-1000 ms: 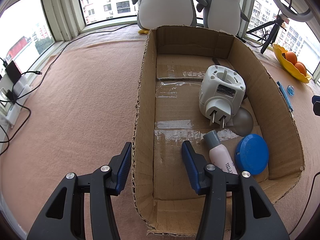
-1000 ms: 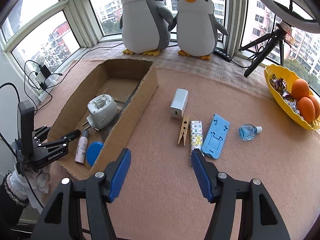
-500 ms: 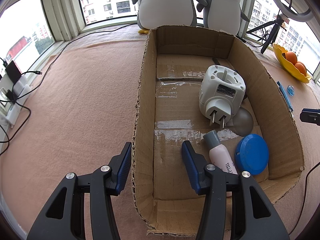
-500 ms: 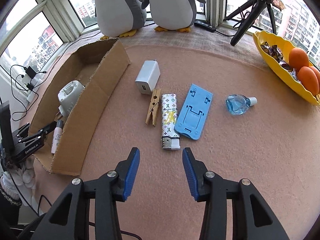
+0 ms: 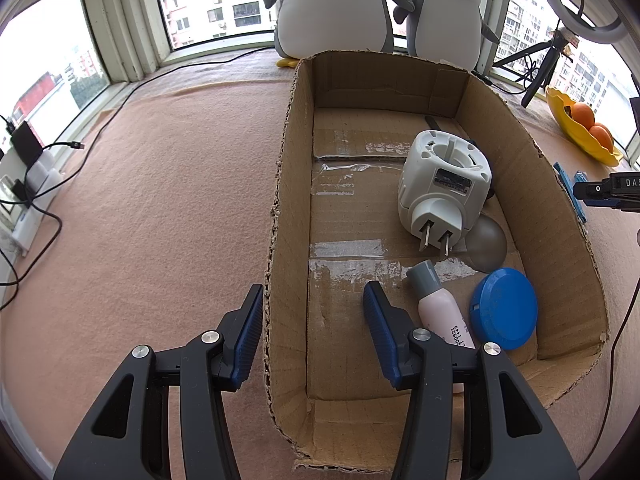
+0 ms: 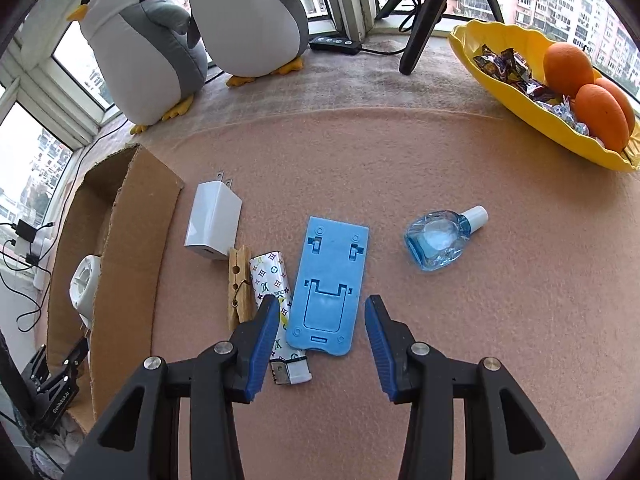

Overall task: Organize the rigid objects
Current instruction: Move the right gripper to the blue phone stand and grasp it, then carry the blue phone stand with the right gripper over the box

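Observation:
My right gripper (image 6: 321,322) is open, its fingers straddling the near end of a flat blue phone stand (image 6: 329,286) on the pink mat. Left of the stand lie a patterned lighter (image 6: 276,296), a wooden clothespin (image 6: 238,286) and a white charger (image 6: 213,221). A blue glass bottle (image 6: 438,240) lies to the right. My left gripper (image 5: 313,310) is open, its fingers astride the left wall of the cardboard box (image 5: 286,216). Inside the box are a white plug adapter (image 5: 444,188), a pink bottle (image 5: 440,308) and a blue lid (image 5: 504,314).
Two plush penguins (image 6: 192,36) stand by the window. A yellow dish (image 6: 532,112) with oranges and sweets sits at the far right. A tripod (image 6: 424,12) stands behind. Cables and chargers (image 5: 28,184) lie at the left edge.
My right gripper has moved forward and down over the row of objects, and now brackets the blue phone stand. My left gripper has stayed still at the box wall.

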`<state>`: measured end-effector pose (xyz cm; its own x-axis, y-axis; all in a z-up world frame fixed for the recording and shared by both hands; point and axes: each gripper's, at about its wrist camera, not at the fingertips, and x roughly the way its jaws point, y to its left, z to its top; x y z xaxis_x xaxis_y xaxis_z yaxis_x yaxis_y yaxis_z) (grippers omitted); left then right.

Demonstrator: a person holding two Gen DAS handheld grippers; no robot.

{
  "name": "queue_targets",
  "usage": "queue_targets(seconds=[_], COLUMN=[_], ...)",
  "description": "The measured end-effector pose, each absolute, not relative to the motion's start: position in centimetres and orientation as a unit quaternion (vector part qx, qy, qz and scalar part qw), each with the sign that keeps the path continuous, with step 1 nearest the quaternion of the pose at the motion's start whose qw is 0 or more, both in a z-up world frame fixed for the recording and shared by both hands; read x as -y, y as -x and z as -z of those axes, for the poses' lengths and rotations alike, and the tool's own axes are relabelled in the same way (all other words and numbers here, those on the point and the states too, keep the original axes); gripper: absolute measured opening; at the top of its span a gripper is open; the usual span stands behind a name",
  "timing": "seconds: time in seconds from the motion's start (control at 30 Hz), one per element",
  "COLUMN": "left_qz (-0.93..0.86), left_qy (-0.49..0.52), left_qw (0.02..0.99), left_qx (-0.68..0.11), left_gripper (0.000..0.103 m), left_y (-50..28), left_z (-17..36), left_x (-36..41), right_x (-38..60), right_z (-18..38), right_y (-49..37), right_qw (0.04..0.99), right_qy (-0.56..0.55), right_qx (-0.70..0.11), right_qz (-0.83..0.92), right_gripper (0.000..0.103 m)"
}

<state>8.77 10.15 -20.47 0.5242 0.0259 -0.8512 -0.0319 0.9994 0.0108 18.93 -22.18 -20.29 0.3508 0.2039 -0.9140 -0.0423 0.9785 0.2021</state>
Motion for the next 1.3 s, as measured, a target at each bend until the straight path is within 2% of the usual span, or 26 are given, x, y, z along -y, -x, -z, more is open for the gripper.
queue_targets(seconds=[0.23, 0.8, 0.9, 1.3], left_qz=[-0.017, -0.017, -0.017, -0.017], left_qy=[0.003, 0.003, 0.003, 0.004], left_qw=[0.873, 0.873, 0.873, 0.873], left_qx=[-0.487, -0.487, -0.487, -0.487], left_gripper=[0.050, 0.050, 0.050, 0.050], left_y=[-8.8, -8.8, -8.8, -8.7], left_z=[20.5, 20.5, 20.5, 20.5], left_x=[-10.1, -10.1, -10.2, -10.1], right_x=[22.2, 21.1, 21.2, 21.5], right_z=[21.2, 21.8, 21.6, 20.3], right_y=[-20.1, -19.1, -19.2, -18.8], right_qw=[0.815, 0.808, 0.806, 0.820], right_qy=[-0.066, 0.062, 0.059, 0.029], right_qx=[-0.572, -0.582, -0.584, -0.567], right_qz=[-0.062, -0.064, -0.073, -0.079], right_gripper=[0.040, 0.039, 0.033, 0.033])
